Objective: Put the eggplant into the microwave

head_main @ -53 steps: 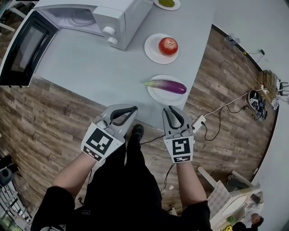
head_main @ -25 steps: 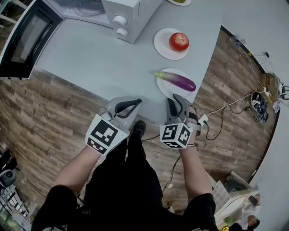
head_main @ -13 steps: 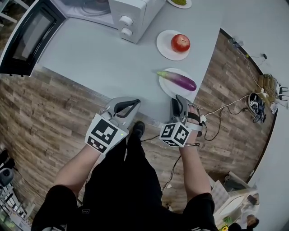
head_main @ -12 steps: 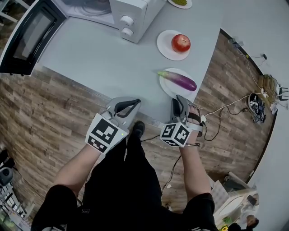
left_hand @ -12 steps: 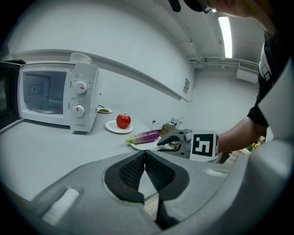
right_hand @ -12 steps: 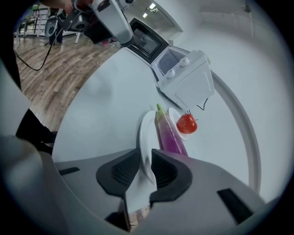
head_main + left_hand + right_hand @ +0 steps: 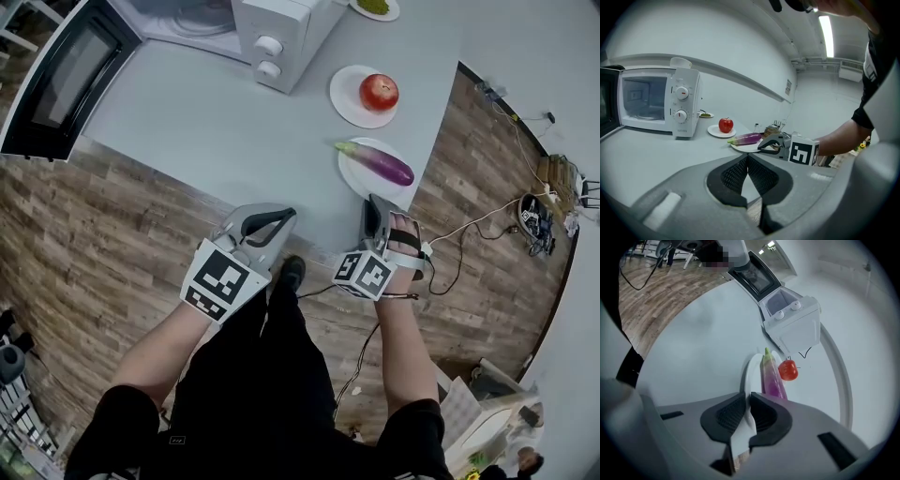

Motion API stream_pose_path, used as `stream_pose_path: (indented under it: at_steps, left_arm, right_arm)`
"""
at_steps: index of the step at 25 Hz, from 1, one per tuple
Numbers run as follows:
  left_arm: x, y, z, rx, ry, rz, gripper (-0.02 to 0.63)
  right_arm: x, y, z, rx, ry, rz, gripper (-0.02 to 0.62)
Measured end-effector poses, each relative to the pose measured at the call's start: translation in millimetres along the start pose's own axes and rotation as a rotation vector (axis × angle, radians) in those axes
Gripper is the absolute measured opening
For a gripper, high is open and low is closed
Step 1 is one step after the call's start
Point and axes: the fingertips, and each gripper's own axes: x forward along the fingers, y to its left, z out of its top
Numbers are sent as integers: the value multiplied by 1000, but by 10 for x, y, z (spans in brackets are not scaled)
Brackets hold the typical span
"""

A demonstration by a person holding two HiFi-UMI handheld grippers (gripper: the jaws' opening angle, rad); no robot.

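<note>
The white microwave stands at the far left of the grey desk, its door swung wide open and its cavity empty as far as can be seen. The left tongs hang at the near desk edge, pads closed tip to tip on nothing. To their right the eggplant lies on a white plate near the desk's front corner, with a red apple on its own plate beyond. The eggplant's long axis runs from the green stem, which points toward the microwave, to the blunt purple end at the right. The right tongs sit just in front of that plate, far nearer than the left. Their jaws have just been closing and show only a thin slit, with nothing between them. In the right gripper view the eggplant stretches almost straight away, blunt end nearest. The tongs would likely need to reopen and cross the body.
</note>
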Motion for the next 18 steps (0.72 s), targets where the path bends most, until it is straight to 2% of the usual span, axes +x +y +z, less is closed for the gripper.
stream_pose_path:
  at_steps: [6, 13, 18]
  left_arm:
    - [1, -10, -23, 11, -1, -7, 9]
    - [-26, -22, -14, 32, 1, -11, 9]
    - [-40, -76, -29, 39, 6, -16, 9]
  right_arm:
    - [-20, -30, 23, -23, -9, -58, 35]
    - [-142, -6, 19, -55, -34, -171, 24]
    - [-206, -53, 24, -71, -39, -209, 21]
